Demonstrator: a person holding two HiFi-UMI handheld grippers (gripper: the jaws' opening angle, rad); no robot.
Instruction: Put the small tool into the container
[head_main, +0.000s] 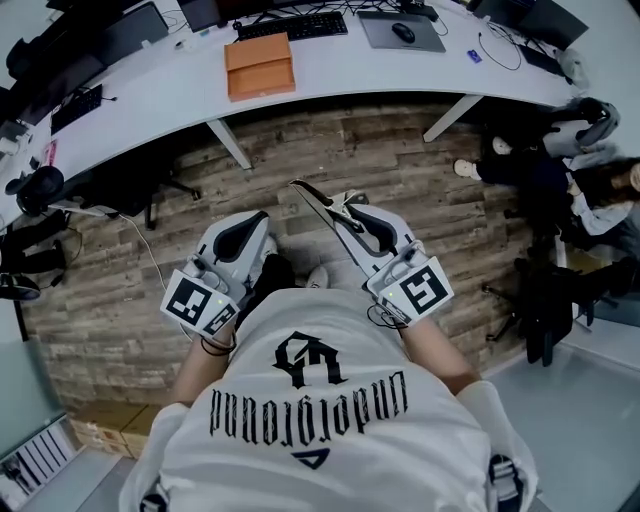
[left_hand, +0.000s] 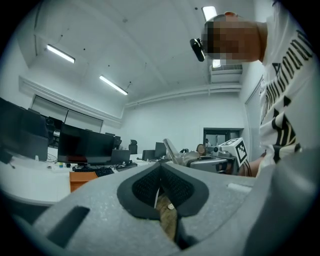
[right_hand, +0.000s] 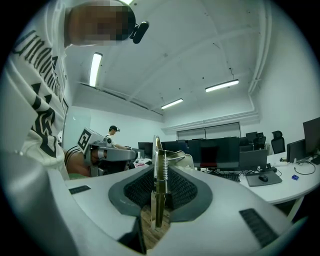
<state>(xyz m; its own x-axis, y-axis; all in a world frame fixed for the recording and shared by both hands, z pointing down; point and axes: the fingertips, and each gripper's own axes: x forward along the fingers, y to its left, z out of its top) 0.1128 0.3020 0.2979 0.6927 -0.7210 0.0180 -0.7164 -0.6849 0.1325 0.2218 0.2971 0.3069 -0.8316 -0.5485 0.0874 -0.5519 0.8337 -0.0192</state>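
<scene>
A slim metal spring tool (head_main: 322, 207) sticks out forward from my right gripper (head_main: 360, 224), whose jaws are shut on its handle end. The right gripper view shows the same tool (right_hand: 159, 185) standing upright between the dark pads, held at my right gripper (right_hand: 159, 202). My left gripper (head_main: 240, 234) is held beside it, close to my body, and in its own view my left gripper (left_hand: 161, 189) has its pads together with nothing between them. An orange open container (head_main: 260, 66) lies on the curved white desk (head_main: 420, 70), far ahead of both grippers; the left gripper view shows the orange container (left_hand: 81, 180) at lower left.
On the desk are a keyboard (head_main: 292, 26), a mouse on a grey pad (head_main: 402, 32) and monitors (left_hand: 85, 145). Wooden floor (head_main: 300, 150) lies between me and the desk legs (head_main: 229, 143). Another person sits at the right (head_main: 585, 165), by a black chair (head_main: 545, 300).
</scene>
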